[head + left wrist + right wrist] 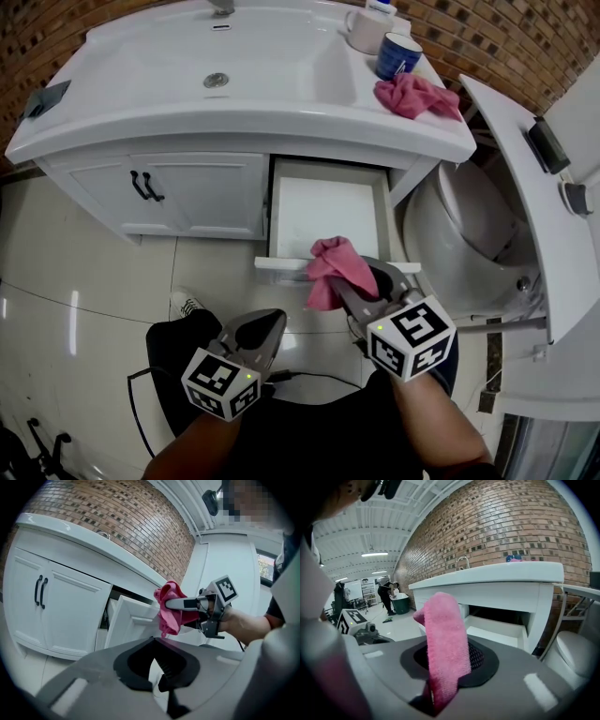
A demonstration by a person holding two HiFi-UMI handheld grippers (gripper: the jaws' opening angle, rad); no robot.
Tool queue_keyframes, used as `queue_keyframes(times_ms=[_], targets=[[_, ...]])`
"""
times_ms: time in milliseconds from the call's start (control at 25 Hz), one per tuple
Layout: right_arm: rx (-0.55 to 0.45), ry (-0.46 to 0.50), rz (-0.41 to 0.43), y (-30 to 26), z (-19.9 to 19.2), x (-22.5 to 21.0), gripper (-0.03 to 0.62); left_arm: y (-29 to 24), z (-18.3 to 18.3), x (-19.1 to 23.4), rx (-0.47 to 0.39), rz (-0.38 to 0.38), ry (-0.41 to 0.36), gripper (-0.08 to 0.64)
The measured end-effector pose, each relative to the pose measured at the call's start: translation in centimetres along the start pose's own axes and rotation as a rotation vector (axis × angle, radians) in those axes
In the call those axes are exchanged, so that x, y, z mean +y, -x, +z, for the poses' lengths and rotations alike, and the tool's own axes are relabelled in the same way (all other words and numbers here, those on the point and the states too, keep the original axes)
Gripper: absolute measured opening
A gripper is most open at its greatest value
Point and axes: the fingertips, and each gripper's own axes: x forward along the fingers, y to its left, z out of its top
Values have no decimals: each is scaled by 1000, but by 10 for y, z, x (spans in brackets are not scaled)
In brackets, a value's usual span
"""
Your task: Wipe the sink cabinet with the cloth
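Clamped on the cloth (328, 267) with the right gripper (361, 286) jaws, by the open drawer (281, 264) near lip. Left gripper (267, 323) jaws together, empty, farther back. Probably best pushed forward onto the sink cabinet (187, 192) front.

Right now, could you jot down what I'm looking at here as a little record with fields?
Place: white sink cabinet against a brick wall, toilet to its right
Drawer: pulled open, looks empty
Cabinet doors: closed
Right gripper: shut on a pink cloth, near the drawer's front edge; contact unclear
Left gripper: shut, holding nothing
Countertop: second pink cloth with a blue mug beside it
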Motion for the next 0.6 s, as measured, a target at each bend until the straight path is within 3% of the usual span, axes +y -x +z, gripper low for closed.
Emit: queue_keyframes(times_ms=[600], targets=[[-5, -151, -193, 83, -31, -110, 100, -5, -7, -3, 32, -1, -15, 2]])
